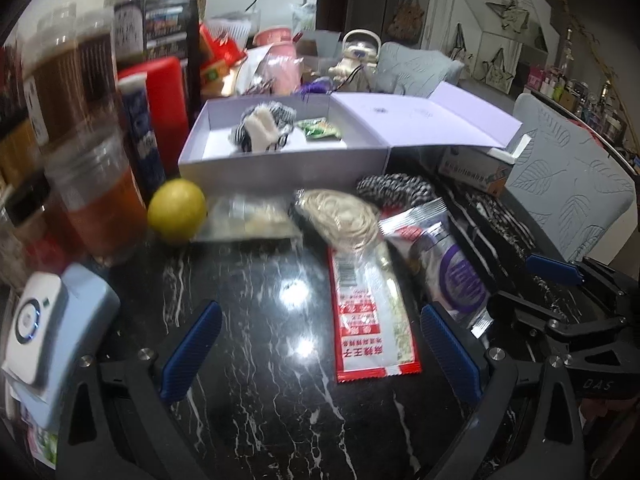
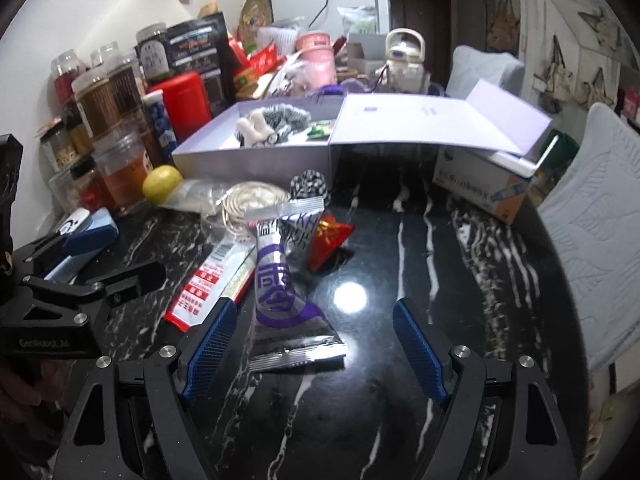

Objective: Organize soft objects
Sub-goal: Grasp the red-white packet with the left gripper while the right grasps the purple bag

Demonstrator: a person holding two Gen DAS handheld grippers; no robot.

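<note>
Chinese print covers the red packet (image 1: 370,316); both hand-held grippers (image 1: 320,354) (image 2: 314,354) gape wide, empty.

You're holding both grippers low and tilting them down toward the tabletop. Your left gripper (image 1: 320,344) is sitting with its jaws wide apart, blue pads (image 1: 192,350) facing each other and gripping nothing. Your right gripper (image 2: 316,354) is doing the same, jaws spread wide and not pressing on anything. You're keeping the two side by side and pretty close: the right one is poking into the left camera's right edge (image 1: 568,308), and the left one is showing at the right camera's left edge (image 2: 72,276).
</note>
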